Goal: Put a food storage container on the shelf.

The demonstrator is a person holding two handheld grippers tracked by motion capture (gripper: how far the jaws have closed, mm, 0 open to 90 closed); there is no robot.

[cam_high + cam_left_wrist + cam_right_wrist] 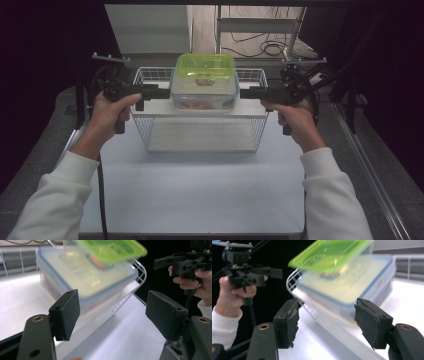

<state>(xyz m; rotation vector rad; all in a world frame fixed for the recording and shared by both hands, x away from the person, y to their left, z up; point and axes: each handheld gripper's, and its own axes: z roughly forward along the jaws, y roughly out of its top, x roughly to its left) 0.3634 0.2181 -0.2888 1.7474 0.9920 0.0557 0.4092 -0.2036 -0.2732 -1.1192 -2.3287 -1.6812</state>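
Two food boxes are stacked on the white top of a wire rack [150,131]. The lower one is a clear box with a blue-rimmed lid [204,95]. On it sits a clear box with a green lid [205,66]. My left gripper [159,93] is level with the lower box at its left side, open. My right gripper [249,93] is at its right side, also open. In the left gripper view the blue-rimmed box [85,277] and green lid [112,248] lie just beyond the spread jaws of the left gripper [113,315]. The right gripper [328,323] faces the blue-rimmed box [352,282] and green lid [329,253] in the same way.
The rack stands at the back of a white table [200,190]. Grey floor and a metal rail [370,170] run along the right. Cables [265,47] lie on the floor behind the rack. Each gripper view shows the other hand's gripper farther off.
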